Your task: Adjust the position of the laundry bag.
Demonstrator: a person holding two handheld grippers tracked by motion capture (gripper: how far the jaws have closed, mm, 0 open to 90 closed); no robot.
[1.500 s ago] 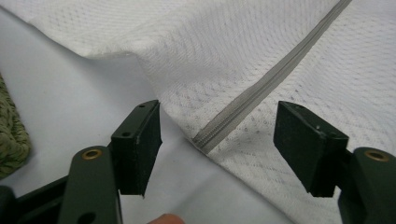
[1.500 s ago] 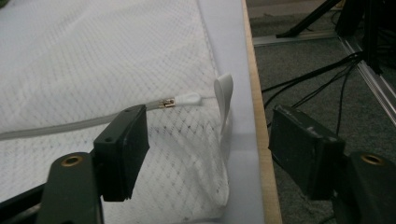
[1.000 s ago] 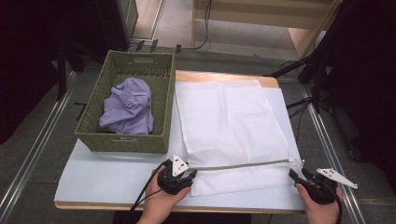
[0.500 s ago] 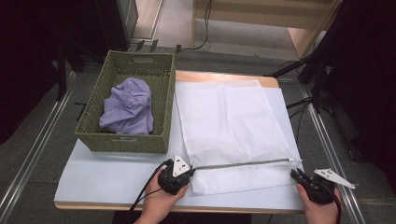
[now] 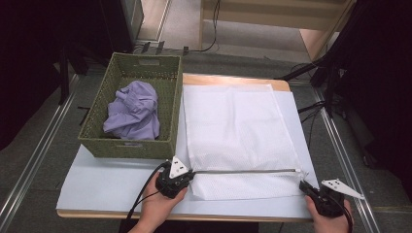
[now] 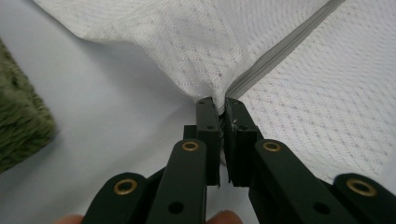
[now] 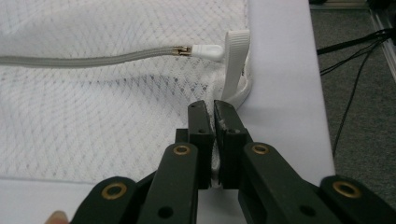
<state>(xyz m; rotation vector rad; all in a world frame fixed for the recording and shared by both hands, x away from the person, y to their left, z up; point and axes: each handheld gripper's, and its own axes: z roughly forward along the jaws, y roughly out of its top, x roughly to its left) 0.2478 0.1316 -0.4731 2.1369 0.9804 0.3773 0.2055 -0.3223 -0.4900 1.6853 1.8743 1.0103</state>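
A white mesh laundry bag (image 5: 233,126) lies flat on the table, its grey zipper (image 5: 243,171) running along the near edge. My left gripper (image 5: 190,172) is shut on the bag's near left corner. In the left gripper view, mesh (image 6: 196,42) and the zipper's end (image 6: 280,51) are pinched between my left gripper's (image 6: 217,105) jaws. My right gripper (image 5: 302,180) is at the near right corner, and its jaws have just closed. In the right gripper view my right gripper (image 7: 215,109) clamps the bag's white edge below a strap loop (image 7: 236,60) and the zipper pull (image 7: 208,50).
A green woven basket (image 5: 126,145) stands on the table's left, touching the bag's left side, with a crumpled purple cloth (image 5: 133,111) inside. Bare table (image 5: 111,174) lies in front of the basket. Dark stands and cables sit on the floor at right.
The zipper edge now runs straighter and more level between the two grippers. The right gripper has edged slightly left onto the bag's corner. Both hands stay near the table's front edge.
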